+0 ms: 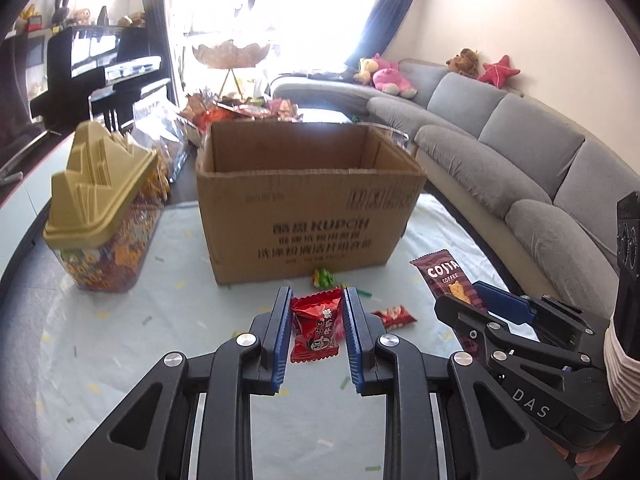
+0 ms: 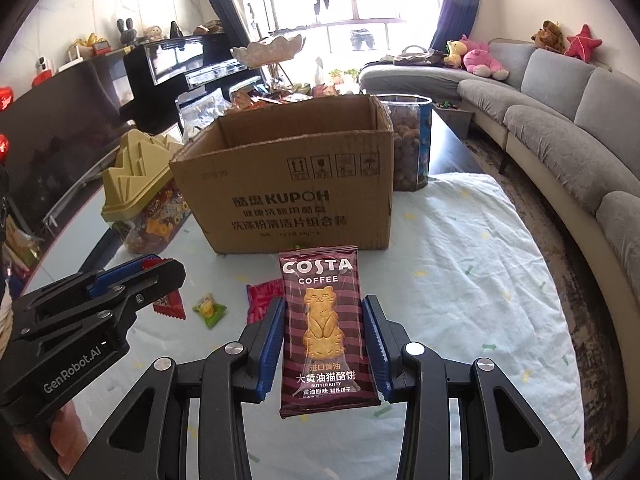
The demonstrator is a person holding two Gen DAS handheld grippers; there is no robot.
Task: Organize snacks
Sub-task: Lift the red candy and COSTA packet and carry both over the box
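In the left wrist view my left gripper (image 1: 317, 300) is shut on a red candy packet (image 1: 316, 326), held above the table in front of an open cardboard box (image 1: 304, 208). My right gripper (image 1: 460, 296) shows at the right, gripping a brown Costa biscuit packet (image 1: 444, 278). In the right wrist view the right gripper (image 2: 325, 302) clamps that Costa packet (image 2: 320, 328) upright between its blue pads, facing the same box (image 2: 288, 184). My left gripper (image 2: 168, 270) is at the left with the red packet (image 2: 170, 304) in it.
A green candy (image 1: 322, 278) and a small red candy (image 1: 394, 316) lie on the pale tablecloth (image 2: 460, 280) before the box. A yellow-lidded snack jar (image 1: 100, 216) stands left of the box, a nut jar (image 2: 410, 144) behind its right corner. A grey sofa (image 1: 520, 160) curves along the right.
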